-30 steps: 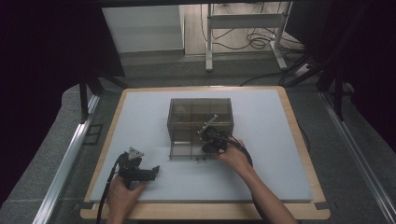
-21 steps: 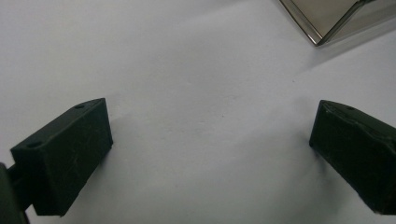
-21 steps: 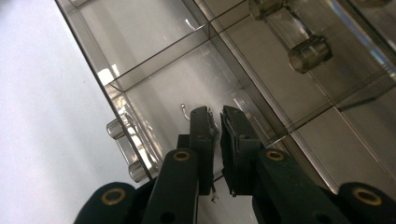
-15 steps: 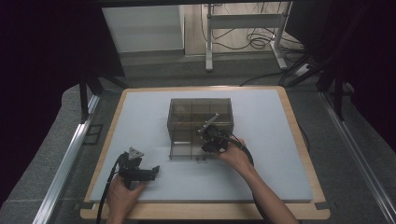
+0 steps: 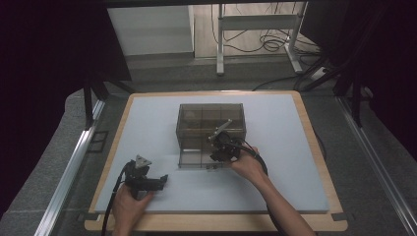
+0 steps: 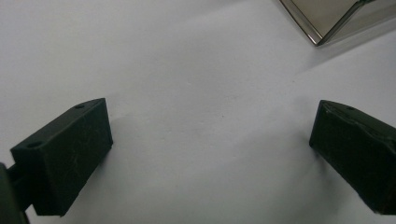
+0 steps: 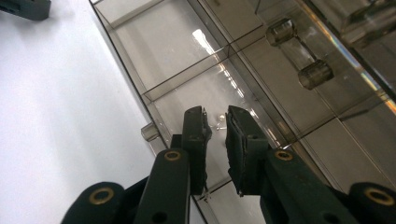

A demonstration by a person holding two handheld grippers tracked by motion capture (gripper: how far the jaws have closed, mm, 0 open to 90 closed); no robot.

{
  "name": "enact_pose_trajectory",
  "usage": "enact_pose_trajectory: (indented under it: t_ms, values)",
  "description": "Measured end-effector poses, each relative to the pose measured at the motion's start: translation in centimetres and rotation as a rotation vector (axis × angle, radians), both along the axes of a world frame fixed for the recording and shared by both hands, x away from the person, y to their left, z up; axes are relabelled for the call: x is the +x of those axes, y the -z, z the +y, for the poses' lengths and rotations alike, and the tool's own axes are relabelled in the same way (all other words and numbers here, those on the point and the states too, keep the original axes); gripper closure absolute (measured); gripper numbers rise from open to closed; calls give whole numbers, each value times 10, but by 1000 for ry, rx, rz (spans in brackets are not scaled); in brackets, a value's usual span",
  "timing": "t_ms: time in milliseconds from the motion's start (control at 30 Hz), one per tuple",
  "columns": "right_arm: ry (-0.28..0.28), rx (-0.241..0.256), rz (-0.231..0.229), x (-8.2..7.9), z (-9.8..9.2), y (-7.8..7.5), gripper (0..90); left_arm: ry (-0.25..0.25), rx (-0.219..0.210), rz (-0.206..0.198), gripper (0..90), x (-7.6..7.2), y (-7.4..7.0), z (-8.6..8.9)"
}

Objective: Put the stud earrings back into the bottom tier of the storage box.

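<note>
Setting: a white tabletop point(image 5: 275, 182) with a wooden border, seen from above; a person's forearms come in from the near edge.
Box: a smoky clear plastic organiser box point(image 5: 210, 118) stands near the middle of the tabletop, split into compartments by thin walls.
Drawer: a drawer point(image 7: 187, 60) of the box is pulled out toward the person at the box's front, low on its near side; in the right gripper view it shows as open, partitioned trays lying on the white surface.
Knobs: two small clear cylindrical knobs point(image 7: 316, 73) sit on the box face beside the drawer.
Right gripper: the right gripper point(image 7: 217, 128) is at the box's near right corner, its jaws reaching over a drawer compartment with only a narrow gap between them; whether they pinch the drawer's clear wall cannot be told.
Left gripper: the left gripper point(image 6: 210, 140) rests low on the bare tabletop at the near left, well apart from the box, its jaws spread wide with nothing between them.
Box corner: one corner of the box point(image 6: 327, 18) appears at the top of the left gripper view.
</note>
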State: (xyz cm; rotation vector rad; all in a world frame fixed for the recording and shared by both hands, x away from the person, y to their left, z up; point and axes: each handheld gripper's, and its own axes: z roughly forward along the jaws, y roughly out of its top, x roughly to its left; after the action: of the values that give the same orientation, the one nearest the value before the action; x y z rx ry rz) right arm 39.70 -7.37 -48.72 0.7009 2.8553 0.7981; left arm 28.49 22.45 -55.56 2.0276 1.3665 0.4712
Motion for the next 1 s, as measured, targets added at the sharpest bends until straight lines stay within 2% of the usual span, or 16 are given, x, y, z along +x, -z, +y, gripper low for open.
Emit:
enact_pose_trajectory:
  t_ms: [500,1000]
  values:
    - [-20,17,-21,-8,-1,-9,706,0,0,0,0,0,0,0]
    - [-18,31,-19,-15,-9,-12,618,0,0,0,0,0,0,0]
